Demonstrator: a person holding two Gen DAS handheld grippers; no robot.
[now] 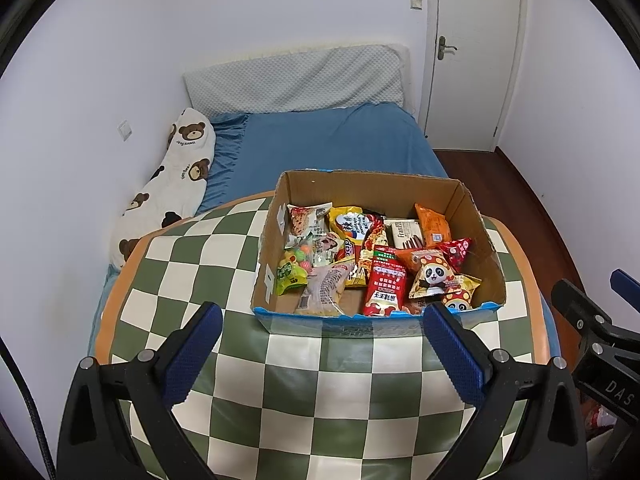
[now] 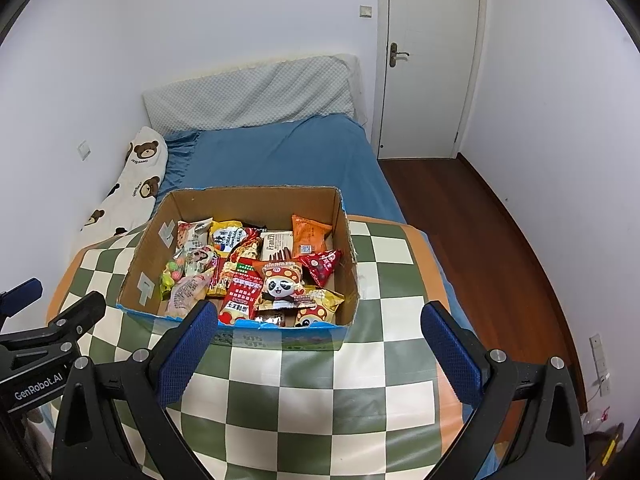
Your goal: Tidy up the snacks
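A: Both tongs wide, empty: left gripper, right gripper. Cardboard box of snacks sits frame centre.

B: I'd descend vertically, pinch 1 top packet only.

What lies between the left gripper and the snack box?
Only bare checkered tablecloth separates the open left gripper from the cardboard box, clearest in the left wrist view.

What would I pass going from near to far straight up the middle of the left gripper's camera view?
Checkered table → cardboard box of snacks → blue bed sheet → pale quilted pillow → white wall.
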